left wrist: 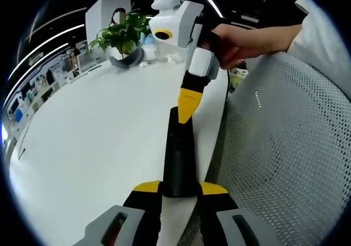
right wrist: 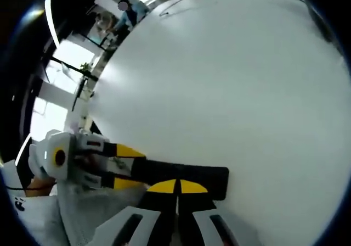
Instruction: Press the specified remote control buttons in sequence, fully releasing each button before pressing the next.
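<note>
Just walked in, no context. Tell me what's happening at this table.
A person works two handheld tongs over a white table. The left tongs are shut on the near end of a black remote control. The right tongs, closed to a tip, press down on its far end. A potted plant stands further back.

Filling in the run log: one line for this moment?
left gripper: shut on remote | right gripper: shut, tips on remote's top | table: white
</note>
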The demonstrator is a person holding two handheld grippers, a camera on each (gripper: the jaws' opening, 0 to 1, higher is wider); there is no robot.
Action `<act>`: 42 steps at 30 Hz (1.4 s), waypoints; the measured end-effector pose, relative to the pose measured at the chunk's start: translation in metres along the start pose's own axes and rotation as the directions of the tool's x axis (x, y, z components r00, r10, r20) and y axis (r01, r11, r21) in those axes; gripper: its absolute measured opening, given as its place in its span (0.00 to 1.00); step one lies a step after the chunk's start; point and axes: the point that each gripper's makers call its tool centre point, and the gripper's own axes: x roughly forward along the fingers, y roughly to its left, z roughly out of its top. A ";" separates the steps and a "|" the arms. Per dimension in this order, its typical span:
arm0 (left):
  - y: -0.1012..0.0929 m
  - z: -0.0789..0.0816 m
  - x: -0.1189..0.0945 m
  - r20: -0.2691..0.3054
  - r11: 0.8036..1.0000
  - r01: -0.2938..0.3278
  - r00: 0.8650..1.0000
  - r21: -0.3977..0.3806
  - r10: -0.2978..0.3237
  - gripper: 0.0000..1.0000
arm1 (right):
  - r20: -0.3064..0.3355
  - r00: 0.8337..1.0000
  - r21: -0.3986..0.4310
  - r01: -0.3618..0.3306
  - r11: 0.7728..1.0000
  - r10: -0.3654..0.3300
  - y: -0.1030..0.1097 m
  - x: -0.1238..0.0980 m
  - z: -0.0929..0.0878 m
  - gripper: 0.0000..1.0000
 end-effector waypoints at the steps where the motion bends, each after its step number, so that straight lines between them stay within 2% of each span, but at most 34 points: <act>1: 0.000 0.000 0.000 0.000 1.000 0.000 1.000 0.000 0.000 0.24 | -0.001 1.000 -0.004 -0.001 1.000 0.001 0.000 0.000 0.000 0.00; 6: 0.000 0.000 0.000 0.002 1.000 0.002 1.000 0.002 -0.002 0.24 | 0.002 1.000 -0.042 0.009 0.999 -0.009 0.001 0.003 0.001 0.00; 14: 0.000 0.000 0.000 0.006 1.000 0.004 1.000 0.002 -0.004 0.25 | 0.000 1.000 -0.040 0.005 0.999 -0.005 -0.001 0.004 -0.001 0.00; 18: -0.001 0.000 0.001 0.007 1.000 0.004 1.000 0.002 -0.004 0.25 | 0.017 1.000 -0.084 0.011 0.996 -0.010 -0.001 0.005 -0.002 0.00; 24: -0.001 0.001 0.001 0.007 1.000 0.004 1.000 0.005 -0.004 0.25 | 0.021 0.999 -0.105 0.029 0.994 -0.027 -0.001 0.005 -0.001 0.00; 29: 0.000 0.000 0.001 0.007 1.000 0.003 1.000 0.003 -0.003 0.25 | 0.027 1.000 -0.061 -0.009 0.998 0.011 -0.002 0.004 -0.001 0.00; 31: -0.001 0.000 0.001 0.006 1.000 0.003 1.000 0.003 -0.003 0.25 | 0.035 0.999 -0.005 -0.032 0.999 0.032 -0.001 0.003 -0.001 0.00; 37: -0.001 0.000 0.001 0.002 1.000 0.002 1.000 0.005 -0.002 0.25 | 0.031 0.999 -0.002 -0.026 1.000 0.026 0.000 0.003 0.000 0.00; 42: -0.001 0.001 0.000 -0.002 1.000 0.002 1.000 0.007 -0.002 0.25 | 0.014 0.999 0.064 -0.038 0.997 0.037 -0.002 0.001 -0.001 0.00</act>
